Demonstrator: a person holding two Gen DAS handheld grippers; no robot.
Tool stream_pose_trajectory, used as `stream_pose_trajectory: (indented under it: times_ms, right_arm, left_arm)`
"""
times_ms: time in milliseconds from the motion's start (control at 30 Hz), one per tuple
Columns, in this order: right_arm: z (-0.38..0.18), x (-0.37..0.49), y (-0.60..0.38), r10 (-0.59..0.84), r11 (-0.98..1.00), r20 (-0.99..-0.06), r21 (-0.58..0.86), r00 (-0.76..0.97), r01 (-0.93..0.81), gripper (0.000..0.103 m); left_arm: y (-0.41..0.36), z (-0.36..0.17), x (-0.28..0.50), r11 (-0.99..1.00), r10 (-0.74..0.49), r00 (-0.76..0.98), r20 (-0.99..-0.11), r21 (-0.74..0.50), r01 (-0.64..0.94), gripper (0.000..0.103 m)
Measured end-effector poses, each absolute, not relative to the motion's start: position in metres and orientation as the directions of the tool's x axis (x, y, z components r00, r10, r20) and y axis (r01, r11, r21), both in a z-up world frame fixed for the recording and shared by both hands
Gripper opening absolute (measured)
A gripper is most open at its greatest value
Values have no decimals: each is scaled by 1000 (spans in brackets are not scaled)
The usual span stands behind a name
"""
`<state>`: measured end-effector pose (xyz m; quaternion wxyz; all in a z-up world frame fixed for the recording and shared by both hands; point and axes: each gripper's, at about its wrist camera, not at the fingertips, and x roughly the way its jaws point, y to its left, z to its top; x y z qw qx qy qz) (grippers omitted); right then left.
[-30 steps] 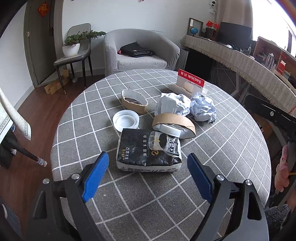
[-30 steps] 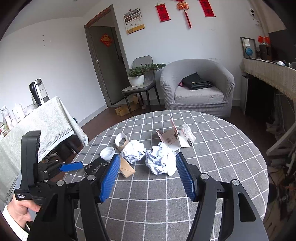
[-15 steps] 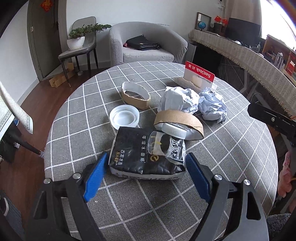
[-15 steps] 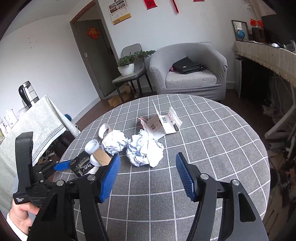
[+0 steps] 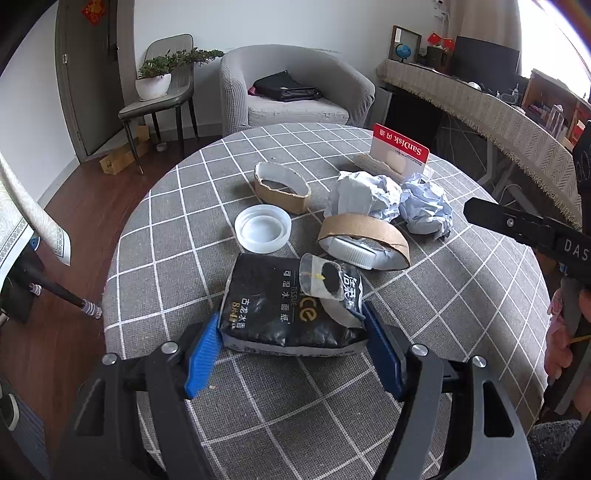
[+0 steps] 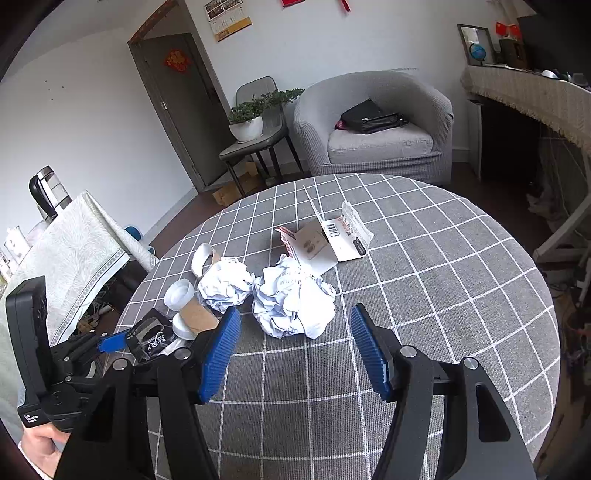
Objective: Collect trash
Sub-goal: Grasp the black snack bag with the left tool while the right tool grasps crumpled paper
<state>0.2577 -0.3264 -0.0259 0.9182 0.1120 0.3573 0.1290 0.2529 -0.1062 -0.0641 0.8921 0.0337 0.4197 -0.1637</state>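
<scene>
Black left gripper, blue ribbed jaws, silver screws, perhaps white cuff.

Beyond the round surface with its grey, white-checked cloth stands a grey upholstered tub armchair, a black bag lying on its seat cushion. Just beside it, a grey dining chair carries a white pot with a small green plant. A brown cardboard box sits on the dark wooden floor under that chair, near a dark grey door with a red ornament. A calendar hangs on the white wall. On a cloth-covered side table stands a kettle. A long counter with fringed beige cloth bears a small blue globe.
</scene>
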Motion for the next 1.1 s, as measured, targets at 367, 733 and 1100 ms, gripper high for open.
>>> stream_pose_trajectory:
  times_ms: [367,733,1100]
  right_arm:
    - [-33,276,-322,308,937,-653,334,692,-102,69]
    - [-47,295,-311,263,943,-702,331,662,-24,70]
    - [-47,297,-305,257,945,-689,326,678,-28,55]
  left_arm:
    - [-96,-62,243,940,-272,588,-762,-80,331,74]
    - [-66,-54,235,939,-308,603,-736,-132,318,74]
    - [-32,-48,233,950,-298,625,-721,-161,267,74]
